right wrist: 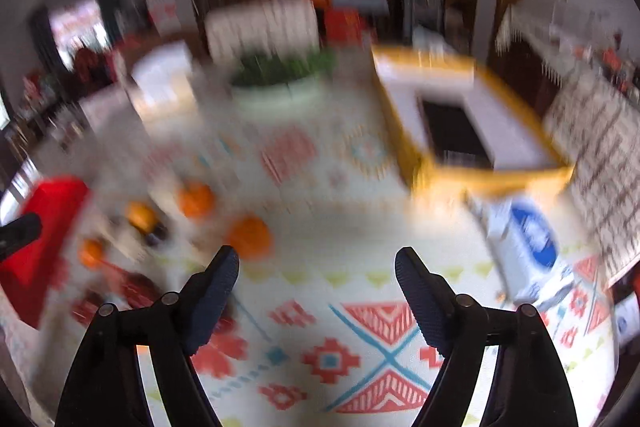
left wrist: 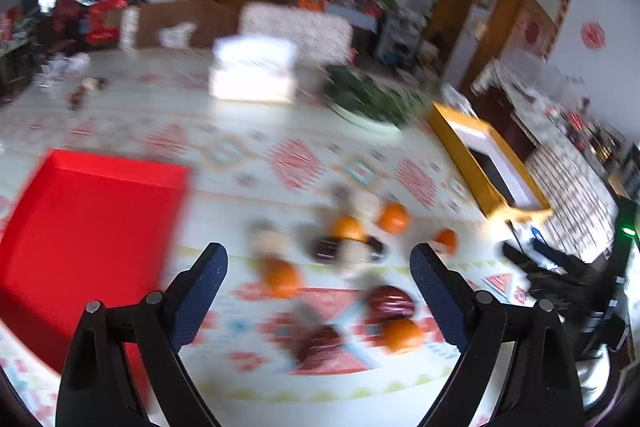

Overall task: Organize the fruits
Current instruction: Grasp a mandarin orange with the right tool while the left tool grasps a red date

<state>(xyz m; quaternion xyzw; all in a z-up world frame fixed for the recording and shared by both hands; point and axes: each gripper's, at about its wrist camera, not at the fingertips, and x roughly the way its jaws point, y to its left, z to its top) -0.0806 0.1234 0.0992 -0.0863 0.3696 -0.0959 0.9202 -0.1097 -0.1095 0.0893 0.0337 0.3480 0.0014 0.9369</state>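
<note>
Left wrist: my left gripper is spread wide, holding nothing, above the fruit pile. Oranges and dark red fruits lie loose on the patterned counter between the fingers, some touching. Red tray at 9 o'clock, yellow box at 2 o'clock. Risks as I judge them: the fruits are round and crowded, so closing on one may nudge a neighbour and send it rolling; with this blur I may misplace the fingers. Pale round things among the fruit at centre are too smeared to name. Tray's near edge is hidden behind the left finger.

Right wrist: right gripper also wide and empty, over bare counter; the nearest orange sits just beyond its left fingertip at 11 o'clock, the others further at 10 o'clock. Box at 1 o'clock. Risk: both grippers converge on one pile, the left one's tip shows at 9 o'clock, so a clash is possible. Heavy blur; the blue-and-white packet at 3 o'clock is unreadable, tray mostly cut off.
</note>
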